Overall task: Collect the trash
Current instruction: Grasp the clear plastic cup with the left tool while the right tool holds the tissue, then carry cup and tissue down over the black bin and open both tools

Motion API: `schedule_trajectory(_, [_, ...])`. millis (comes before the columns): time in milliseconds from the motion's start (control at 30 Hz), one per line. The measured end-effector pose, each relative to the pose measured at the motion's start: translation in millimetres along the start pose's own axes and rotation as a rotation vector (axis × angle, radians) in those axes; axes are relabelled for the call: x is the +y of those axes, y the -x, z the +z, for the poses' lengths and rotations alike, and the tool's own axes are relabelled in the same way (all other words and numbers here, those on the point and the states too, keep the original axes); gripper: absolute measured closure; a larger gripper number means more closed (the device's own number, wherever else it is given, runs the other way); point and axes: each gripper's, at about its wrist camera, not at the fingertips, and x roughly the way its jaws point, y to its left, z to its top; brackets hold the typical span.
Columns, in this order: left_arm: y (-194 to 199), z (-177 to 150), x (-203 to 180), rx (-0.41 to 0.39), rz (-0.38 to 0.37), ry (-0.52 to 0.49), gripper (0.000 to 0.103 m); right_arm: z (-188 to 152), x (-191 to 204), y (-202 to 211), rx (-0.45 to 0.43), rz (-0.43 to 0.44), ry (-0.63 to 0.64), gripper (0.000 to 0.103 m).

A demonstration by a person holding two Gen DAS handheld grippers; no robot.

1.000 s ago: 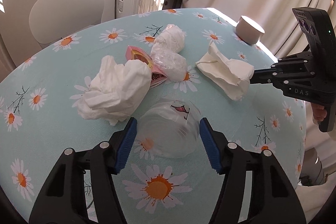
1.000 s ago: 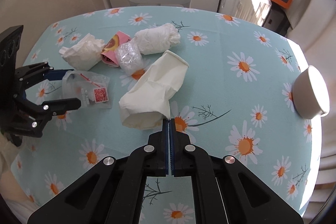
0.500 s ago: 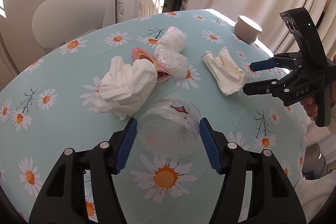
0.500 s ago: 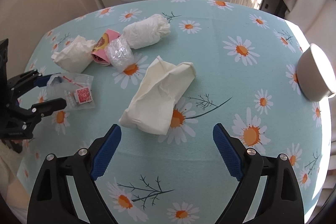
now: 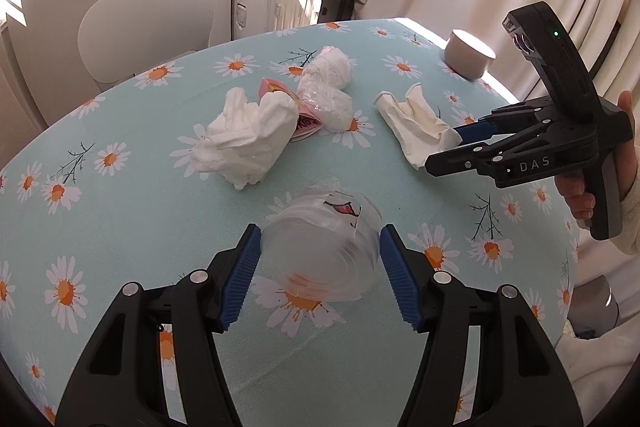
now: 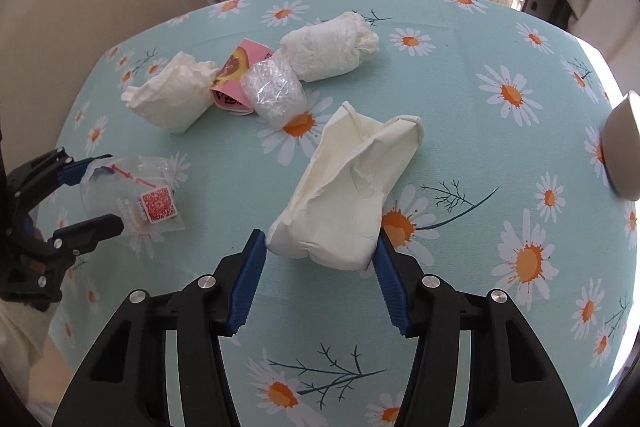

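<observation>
Bright window sunlight, soft shadows, fisheye-warped edges, dark corners.

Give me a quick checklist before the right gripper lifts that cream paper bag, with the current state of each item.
1. Cream paper bag sits between the fingers of the right gripper: ok.
2. Right gripper clamped firmly on the bag: not ok; its jaws are closing, and the blue pads are at the bag's edges but not visibly pressing.
3. Left gripper holds the clear plastic bag: ok, pads against both sides.
4. Bag free of other trash: ok; the clear wrap ball and white tissue wad lie apart from it.
5. White bowl out of the lift path: ok, off to the side.
6. Bin for the trash: cannot tell.
</observation>
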Motion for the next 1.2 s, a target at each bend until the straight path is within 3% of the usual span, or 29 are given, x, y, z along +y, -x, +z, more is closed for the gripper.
schedule_trajectory(233, [9.5, 2.2, -28.6, -0.008, -0.008, -0.047, 0.041, -20.5, 2.4, 27.6, -0.042, 0.016, 0.026, 0.052])
schedule_trajectory(467, [23.3, 3.7, -67.0, -0.008, -0.02, -0.103, 0.041, -57.6, -21.9, 69.9, -0.095, 0.015, -0.03, 0.052])
schedule_trajectory(867, [33.0, 6.7, -153.7, 0.014, -0.108, -0.232, 0.041, -152.2, -58.8, 143.0, -0.159, -0.058, -0.152, 0.052])
schedule_trajectory(1200, [36.2, 17.3, -227.7, 0.023, -0.199, -0.401, 0.041, -232.5, -93.6, 195.4, -0.205, -0.136, -0.279, 0.052])
